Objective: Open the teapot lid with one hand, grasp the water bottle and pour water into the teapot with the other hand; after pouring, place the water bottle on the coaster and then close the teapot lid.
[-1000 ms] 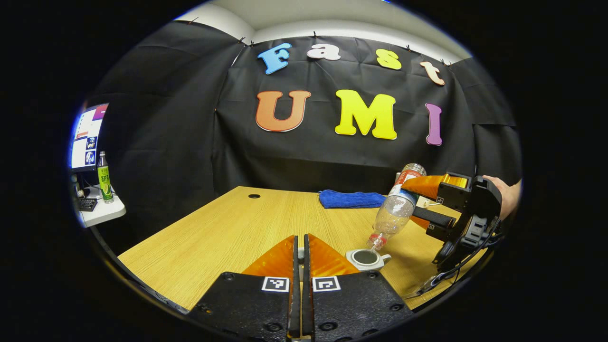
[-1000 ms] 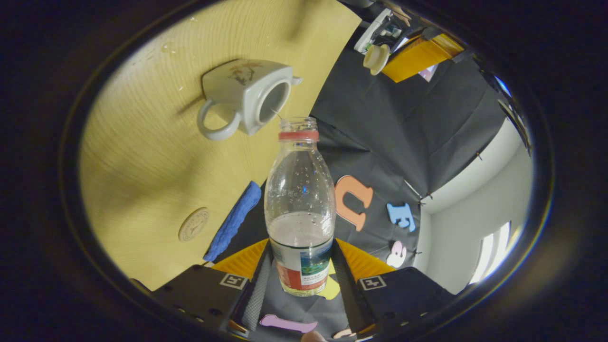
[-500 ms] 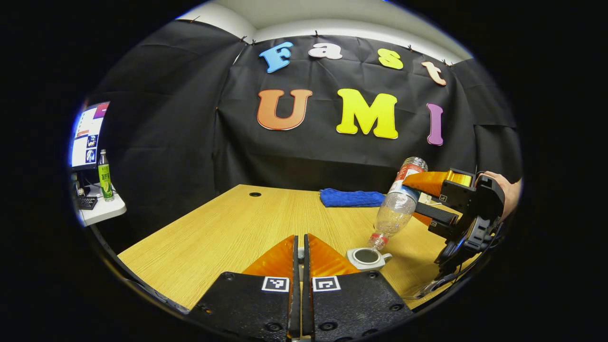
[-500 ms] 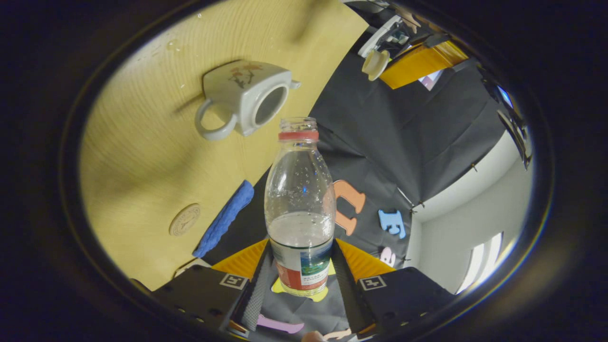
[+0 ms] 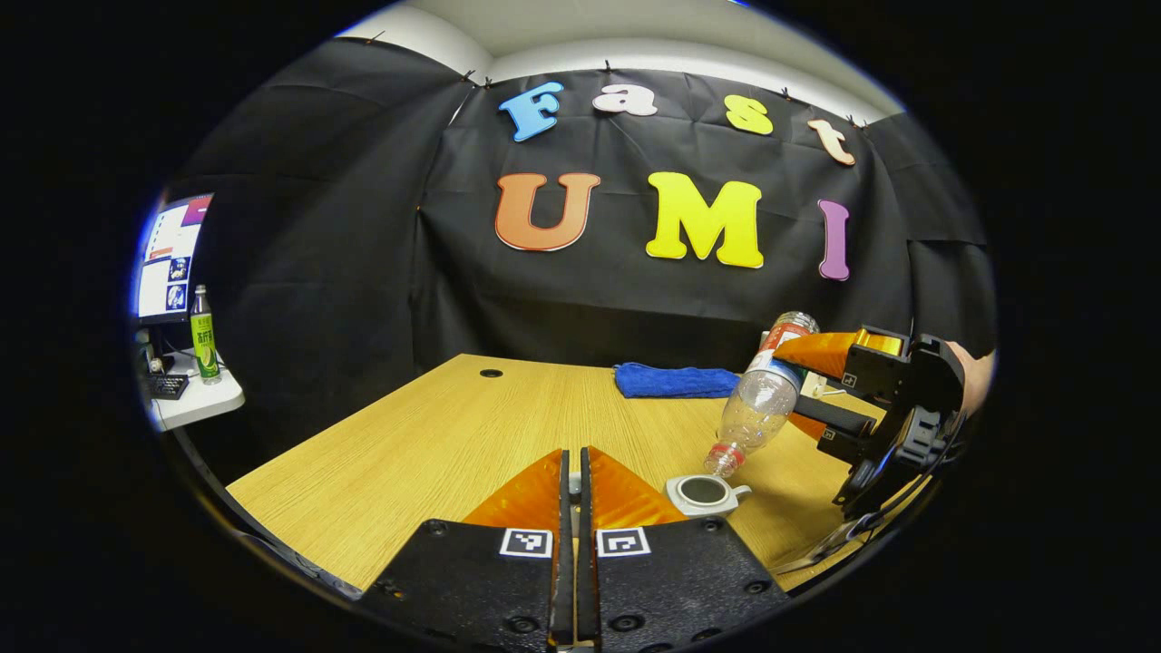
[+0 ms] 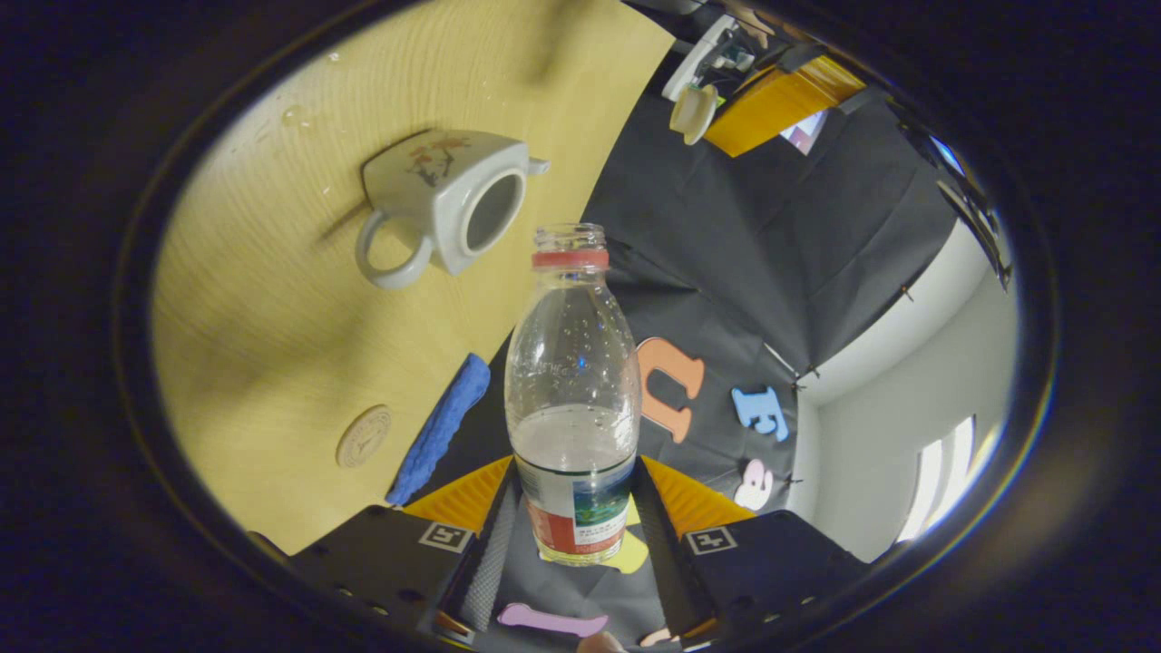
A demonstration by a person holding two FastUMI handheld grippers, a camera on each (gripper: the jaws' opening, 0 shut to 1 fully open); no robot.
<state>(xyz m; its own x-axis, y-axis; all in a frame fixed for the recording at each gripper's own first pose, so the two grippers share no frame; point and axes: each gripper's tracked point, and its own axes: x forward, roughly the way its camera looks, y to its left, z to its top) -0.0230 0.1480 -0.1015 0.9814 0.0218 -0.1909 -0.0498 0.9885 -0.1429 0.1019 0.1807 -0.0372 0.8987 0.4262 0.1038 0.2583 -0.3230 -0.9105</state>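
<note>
Left gripper: fingers pressed together, apparently clamped on the teapot lid, which the right gripper view shows at their tips, held off the surface.

Teapot: open, standing just ahead and right of the left fingers.

Water bottle: tilted neck-down, mouth just above the pot's opening, some water left.

Right gripper: fingers clamped on the bottle's labelled base.

Coaster: beside a blue cloth, apart from the teapot.

Handling: keep the mouth centred over the opening and tip slowly; keep the lid clear.
</note>
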